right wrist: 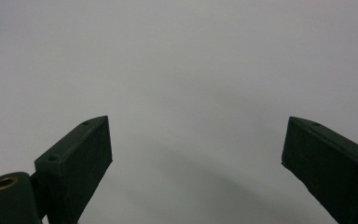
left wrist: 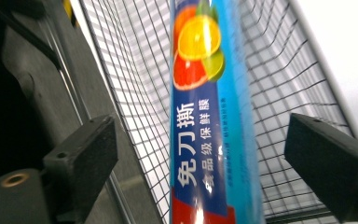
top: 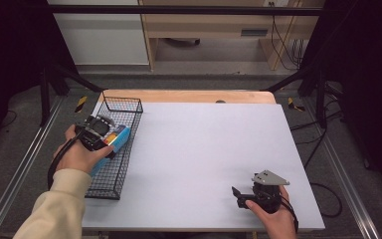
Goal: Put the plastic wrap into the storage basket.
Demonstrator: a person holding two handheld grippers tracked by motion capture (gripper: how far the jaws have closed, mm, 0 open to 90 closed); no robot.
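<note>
A long blue cling-film box (top: 121, 135) with citrus fruit printed on it lies lengthwise in a black wire basket (top: 124, 98) at the table's left edge. My left gripper (top: 104, 142) hangs over the basket. In the left gripper view the box (left wrist: 214, 116) runs up between the jaws of my left gripper (left wrist: 200, 123). They stand wide, with a gap on each side of the box, so the pads do not press on it. My right gripper (top: 238, 196) rests open near the front right of the table, with nothing between its jaws (right wrist: 196, 123).
A white table top (top: 204, 144) spreads to the right of the basket, with a strip of wood (top: 189, 95) along its far edge. Black frame posts stand at both sides, and metal rails (top: 15, 174) run along the floor.
</note>
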